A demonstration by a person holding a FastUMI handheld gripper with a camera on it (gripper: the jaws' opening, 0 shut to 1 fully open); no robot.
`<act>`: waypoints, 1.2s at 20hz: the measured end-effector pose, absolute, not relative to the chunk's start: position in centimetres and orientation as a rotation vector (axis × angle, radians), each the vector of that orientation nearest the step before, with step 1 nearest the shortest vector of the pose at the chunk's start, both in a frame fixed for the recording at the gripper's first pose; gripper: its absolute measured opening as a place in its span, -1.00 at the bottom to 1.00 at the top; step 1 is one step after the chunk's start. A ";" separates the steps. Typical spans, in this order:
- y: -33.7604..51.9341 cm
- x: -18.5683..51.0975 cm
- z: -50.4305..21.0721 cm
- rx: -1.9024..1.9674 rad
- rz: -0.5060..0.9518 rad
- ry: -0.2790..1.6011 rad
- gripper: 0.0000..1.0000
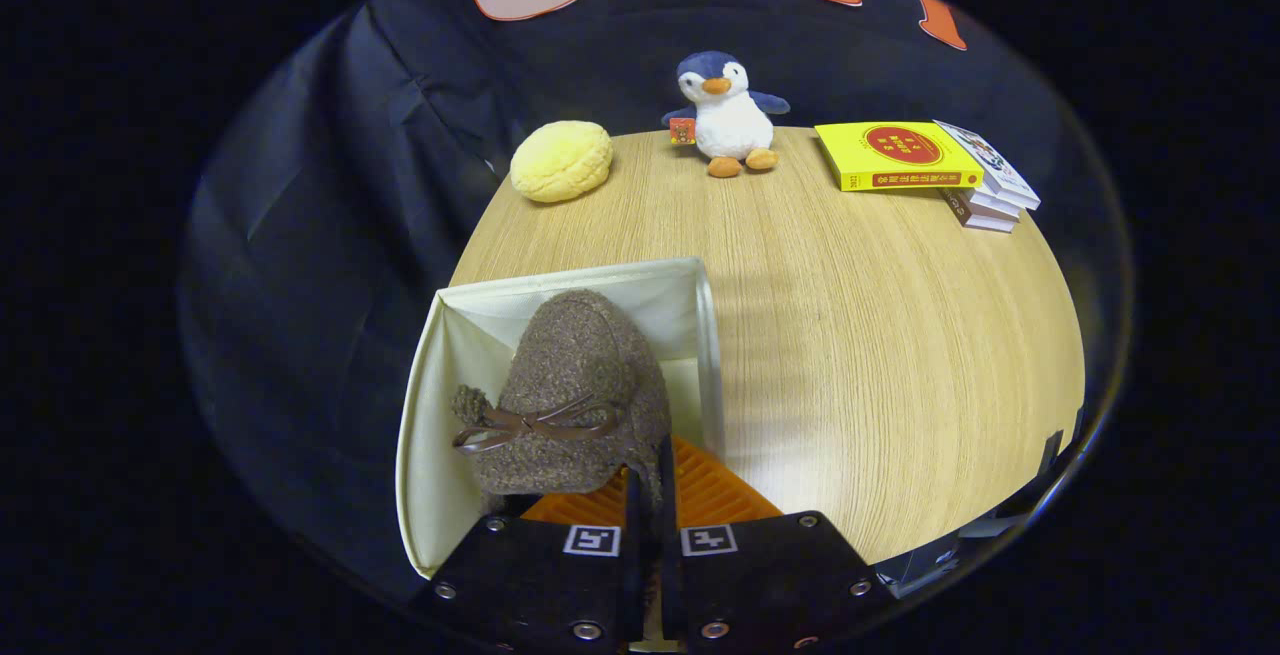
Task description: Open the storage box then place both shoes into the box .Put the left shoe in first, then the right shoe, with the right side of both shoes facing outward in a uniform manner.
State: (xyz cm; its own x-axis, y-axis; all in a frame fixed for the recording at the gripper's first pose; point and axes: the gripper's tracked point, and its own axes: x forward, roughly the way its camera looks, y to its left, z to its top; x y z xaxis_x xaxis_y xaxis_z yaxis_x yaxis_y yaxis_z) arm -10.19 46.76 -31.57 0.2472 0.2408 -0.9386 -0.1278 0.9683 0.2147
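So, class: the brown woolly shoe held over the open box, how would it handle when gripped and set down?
The shoe looks soft and fuzzy, so it probably flexes where the gripper pinches its edge. It seems light. Its thin bow might snag on the box wall.

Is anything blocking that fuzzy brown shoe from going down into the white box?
Nothing visible does. The hand-held gripper is shut on the brown woolly shoe with a leather bow, already over the open cream fabric storage box. No other shoe is visible inside; the box floor is mostly hidden.
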 end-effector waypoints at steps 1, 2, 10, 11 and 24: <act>46.9 -10.5 -31.3 0.110 0.263 1.308 -0.76; 47.1 -10.8 -31.2 0.121 0.275 1.321 -0.70; 43.5 -9.5 -27.1 0.216 0.361 1.259 -0.30; 42.7 -9.0 -26.3 0.219 0.371 1.227 -0.17; 28.7 -2.4 -16.8 0.168 0.395 0.690 0.86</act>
